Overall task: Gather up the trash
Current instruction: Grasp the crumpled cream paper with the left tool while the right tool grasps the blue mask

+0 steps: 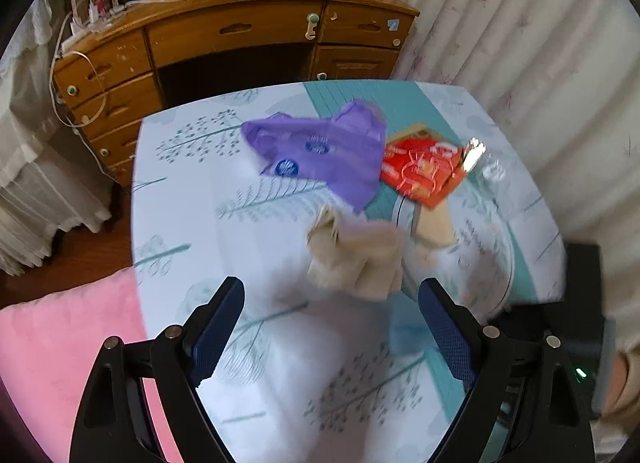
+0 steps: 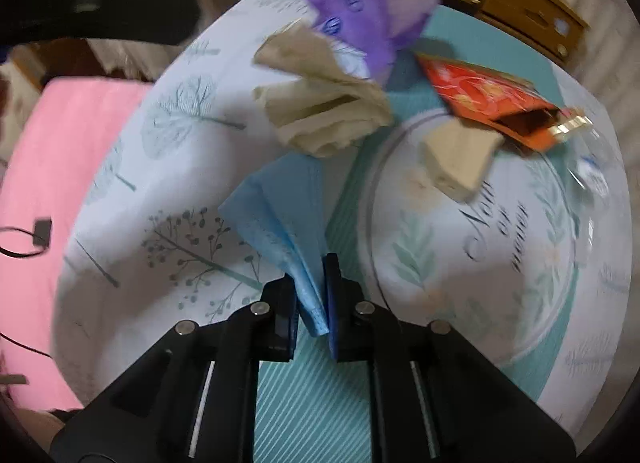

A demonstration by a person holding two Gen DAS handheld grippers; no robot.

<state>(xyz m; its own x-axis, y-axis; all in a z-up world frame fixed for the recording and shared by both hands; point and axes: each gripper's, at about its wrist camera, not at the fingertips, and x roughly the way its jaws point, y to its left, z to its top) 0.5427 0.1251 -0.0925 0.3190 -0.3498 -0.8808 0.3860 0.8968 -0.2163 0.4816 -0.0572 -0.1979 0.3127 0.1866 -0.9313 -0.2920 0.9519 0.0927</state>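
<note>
My right gripper [image 2: 312, 287] is shut on a light blue face mask [image 2: 280, 215] and holds it over the table. A crumpled beige tissue [image 2: 320, 111] lies on the table beyond it, also in the left wrist view [image 1: 356, 255]. A purple plastic bag [image 1: 320, 151] [image 2: 368, 11] and a red wrapper [image 1: 420, 171] [image 2: 488, 95] lie further back. A smaller beige wad [image 2: 456, 159] rests on a clear glass plate [image 2: 540, 247]. My left gripper [image 1: 332, 303] is open and empty, just short of the crumpled tissue.
The table [image 1: 200, 191] has a white cloth with tree prints. A pink cushion [image 1: 60, 343] sits at its left edge. A wooden desk [image 1: 224, 39] stands behind and a curtain [image 1: 520, 43] hangs at the right.
</note>
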